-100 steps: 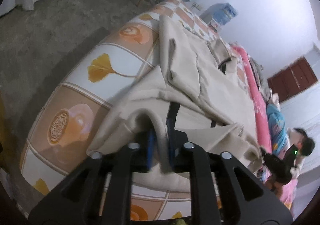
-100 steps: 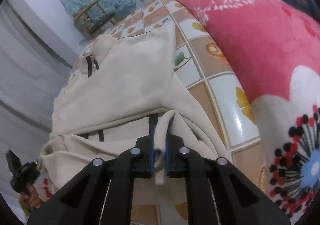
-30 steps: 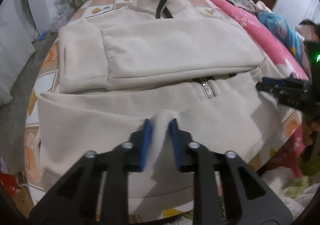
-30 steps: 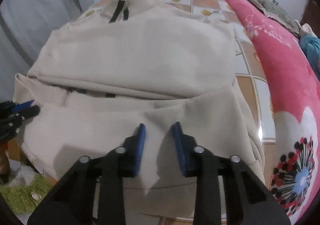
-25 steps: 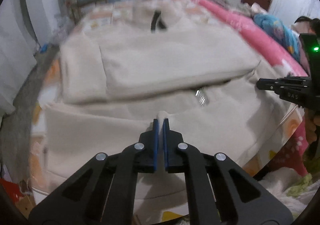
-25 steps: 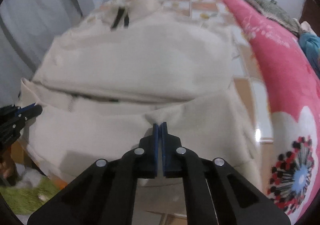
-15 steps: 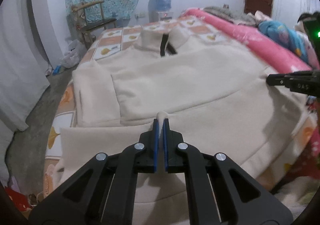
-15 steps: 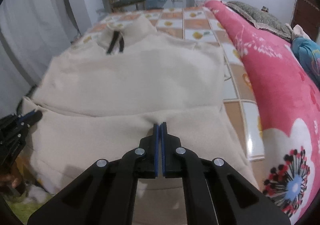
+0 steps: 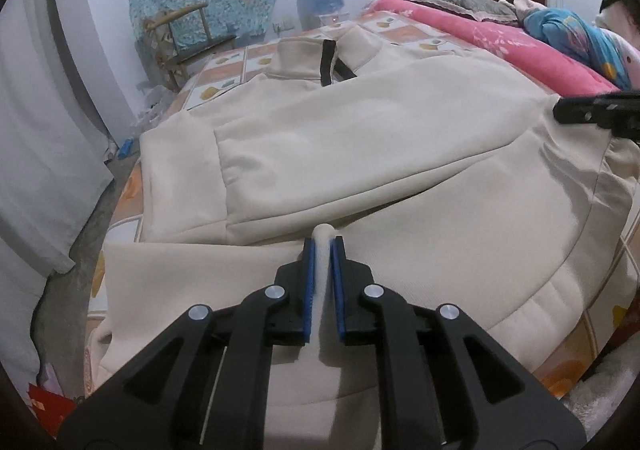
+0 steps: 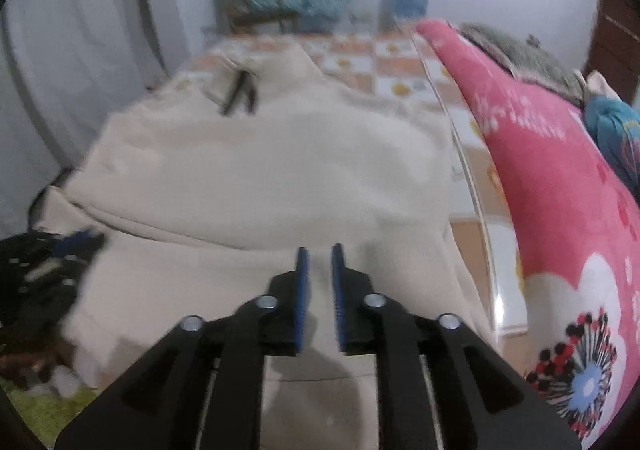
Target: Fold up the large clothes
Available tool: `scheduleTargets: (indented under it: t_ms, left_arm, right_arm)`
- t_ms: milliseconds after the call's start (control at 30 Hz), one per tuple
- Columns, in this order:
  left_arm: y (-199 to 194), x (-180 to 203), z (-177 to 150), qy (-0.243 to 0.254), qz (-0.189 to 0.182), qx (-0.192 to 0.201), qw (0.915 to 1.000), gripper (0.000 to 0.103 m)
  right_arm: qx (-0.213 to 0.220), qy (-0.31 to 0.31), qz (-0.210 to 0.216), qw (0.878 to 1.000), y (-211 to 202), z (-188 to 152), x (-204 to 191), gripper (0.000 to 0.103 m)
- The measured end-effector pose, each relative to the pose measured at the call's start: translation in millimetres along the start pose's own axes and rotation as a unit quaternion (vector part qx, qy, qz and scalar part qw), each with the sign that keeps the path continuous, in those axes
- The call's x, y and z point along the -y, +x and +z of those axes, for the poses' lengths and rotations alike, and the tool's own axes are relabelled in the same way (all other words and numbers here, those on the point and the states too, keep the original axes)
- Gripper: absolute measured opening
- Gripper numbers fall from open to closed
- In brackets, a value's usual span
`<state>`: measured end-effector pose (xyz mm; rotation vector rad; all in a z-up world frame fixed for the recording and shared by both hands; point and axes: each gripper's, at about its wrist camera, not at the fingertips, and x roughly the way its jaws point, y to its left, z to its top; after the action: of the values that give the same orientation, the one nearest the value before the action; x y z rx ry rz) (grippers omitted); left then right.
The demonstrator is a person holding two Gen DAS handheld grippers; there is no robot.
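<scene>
while cream fleece zip-collar jacket (image 9: pixel 360 154) lies spread on tile-patterned bed (image 9: pixel 224 70), left tongs (image 9: pixel 321 246) opening, ridge of jacket fabric still pinched between blue pads; right tongs (image 10: pixel 319 250) opening, spread above jacket, nothing between. no readable writing.

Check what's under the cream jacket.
The cream jacket lies on a tiled-pattern bed sheet, visible beyond the collar and along the left edge. Whatever lies beneath its middle is covered.
</scene>
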<state>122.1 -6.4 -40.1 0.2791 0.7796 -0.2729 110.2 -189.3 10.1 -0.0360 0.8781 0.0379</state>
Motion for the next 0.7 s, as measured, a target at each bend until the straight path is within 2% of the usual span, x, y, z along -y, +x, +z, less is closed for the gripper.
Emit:
scheduleTargets:
  t_ms: [33, 67, 200, 300, 333, 400, 467, 500, 567, 633, 700]
  left_arm:
    - [-0.2, 0.3, -0.1, -0.001, 0.001, 0.0, 1.0, 0.01]
    - [0.0, 0.8, 0.5, -0.001, 0.002, 0.0, 1.0, 0.01]
    - [-2.1, -5.3, 2.2, -0.013, -0.011, -0.007, 0.9998, 0.015]
    - [-13.2, -21.6, 1.3, -0.041, -0.025, -0.002, 0.9989, 0.016]
    - [-18.0, -31.6, -1.2, -0.053, -0.017, -0.001, 0.9985, 0.017]
    - [-18.4, -44.3, -6.9, -0.058, 0.024, -0.007, 0.998, 0.017]
    - [-12.6, -68.9, -17.3, -0.083, 0.054, -0.026, 0.9948, 0.017]
    - [-11.2, -77.2, -19.7, -0.094, 0.058, -0.03, 0.9934, 0.016]
    - [-13.0, -95.2, -25.4, -0.116, 0.067, -0.031, 0.9904, 0.005]
    - [-13.5, -104.7, -28.9, -0.12, 0.08, -0.032, 0.989, 0.005]
    - [-14.2, -113.4, -32.7, -0.134, 0.078, -0.03, 0.9874, 0.005]
  right_arm:
    - [0.004, -0.005, 0.007, 1.0, -1.6, 0.5, -3.0, 0.026]
    - [0.002, -0.013, 0.019, 1.0, 0.8, -0.3, -7.5, 0.027]
    - [-0.058, -0.025, 0.015, 0.998, 36.9, -11.5, -17.2, 0.027]
    - [-0.057, 0.001, 0.033, 0.998, 40.2, -12.5, -10.1, 0.027]
    - [-0.058, 0.006, 0.037, 0.998, 40.1, -12.7, -8.4, 0.027]
    - [-0.057, 0.011, 0.043, 0.997, 40.7, -13.4, -6.2, 0.027]
    - [-0.057, 0.005, 0.041, 0.998, 40.3, -13.6, -7.6, 0.026]
    - [-0.058, 0.003, 0.036, 0.998, 39.0, -13.1, -8.0, 0.026]
    - [-0.045, -0.002, 0.012, 0.999, 31.2, -11.6, -2.9, 0.026]
    - [-0.028, 0.019, -0.021, 0.999, 21.2, -10.9, 17.1, 0.026]
    - [-0.032, 0.05, -0.059, 0.997, 20.7, -15.0, 42.3, 0.026]
